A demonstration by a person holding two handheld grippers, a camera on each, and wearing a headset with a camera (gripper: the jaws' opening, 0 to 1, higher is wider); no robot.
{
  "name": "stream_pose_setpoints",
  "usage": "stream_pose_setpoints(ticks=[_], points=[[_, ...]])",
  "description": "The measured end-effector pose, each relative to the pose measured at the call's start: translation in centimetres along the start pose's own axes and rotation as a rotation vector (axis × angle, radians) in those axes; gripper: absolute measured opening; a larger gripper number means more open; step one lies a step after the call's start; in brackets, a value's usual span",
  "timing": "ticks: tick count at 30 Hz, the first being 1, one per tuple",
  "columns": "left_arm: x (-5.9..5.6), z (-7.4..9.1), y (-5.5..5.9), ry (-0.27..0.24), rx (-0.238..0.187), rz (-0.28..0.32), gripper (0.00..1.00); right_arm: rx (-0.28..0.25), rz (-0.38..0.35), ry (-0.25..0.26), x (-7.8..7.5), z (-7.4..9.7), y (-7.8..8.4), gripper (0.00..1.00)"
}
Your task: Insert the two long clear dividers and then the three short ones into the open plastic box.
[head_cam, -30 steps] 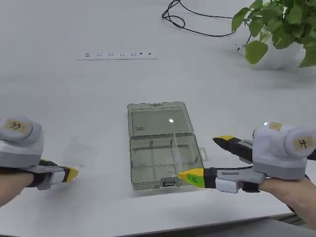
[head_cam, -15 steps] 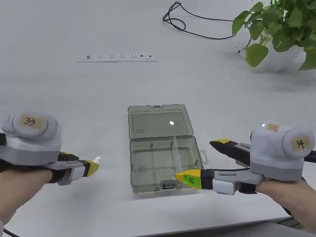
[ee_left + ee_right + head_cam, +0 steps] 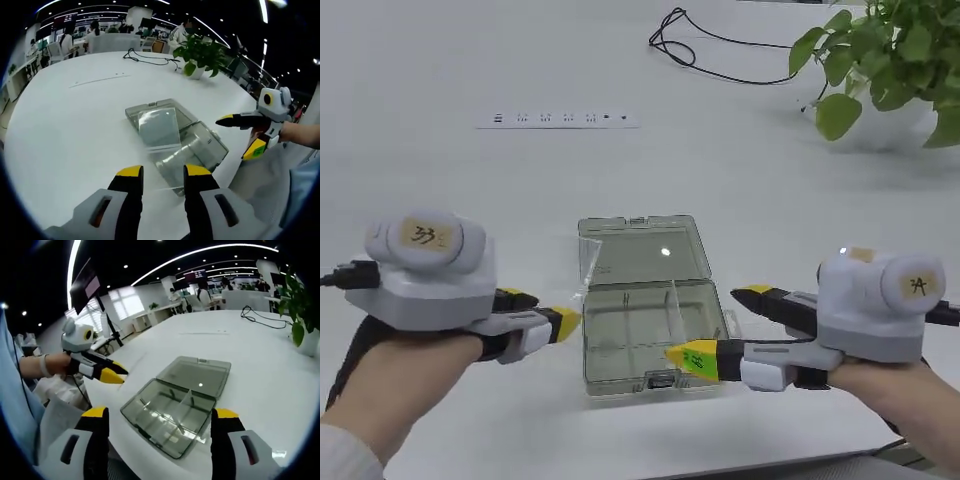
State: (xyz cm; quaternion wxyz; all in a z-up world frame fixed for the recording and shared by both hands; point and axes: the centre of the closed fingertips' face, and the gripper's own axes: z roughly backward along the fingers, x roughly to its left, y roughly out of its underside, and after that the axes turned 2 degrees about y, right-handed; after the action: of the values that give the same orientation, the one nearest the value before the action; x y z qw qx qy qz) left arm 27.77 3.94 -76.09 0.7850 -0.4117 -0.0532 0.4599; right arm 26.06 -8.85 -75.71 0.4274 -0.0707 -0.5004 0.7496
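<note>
Within the last second the left gripper [image 3: 542, 310] has swung in from far out at 9 o'clock of the open plastic box [image 3: 625, 335] to just beside its left wall, bringing a clear divider [image 3: 159, 127]. Its jaws are drawn in narrow and seem to pinch the sheet's lower edge, so it stands up near the seam between tray and lid [image 3: 640, 248]. The box has not moved; one standing divider [image 3: 676, 305] is already upright right of centre in the tray. The right gripper [image 3: 720, 323] stays spread wide and empty at the box's 4 o'clock. My read: the carry is done and lining this divider up with its slots comes next; long or short, I cannot tell
</note>
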Motion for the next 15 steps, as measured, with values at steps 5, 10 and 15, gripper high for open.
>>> stream_pose_setpoints(ticks=[5,10,15], points=[[-1.3,-0.3,0.0,0.021,-0.024,0.004,0.3,-0.007,-0.014,-0.013,0.7,-0.5,-0.6,0.81],[-2.6,-0.5,-0.3,0.03,-0.066,0.0,0.3,-0.045,-0.068,-0.029,1.3,-0.8,-1.9,0.74],[-3.6,-0.7,-0.3,0.037,-0.088,-0.002,0.3,-0.073,-0.123,-0.042,1.9,-1.2,-3.0,0.68]])
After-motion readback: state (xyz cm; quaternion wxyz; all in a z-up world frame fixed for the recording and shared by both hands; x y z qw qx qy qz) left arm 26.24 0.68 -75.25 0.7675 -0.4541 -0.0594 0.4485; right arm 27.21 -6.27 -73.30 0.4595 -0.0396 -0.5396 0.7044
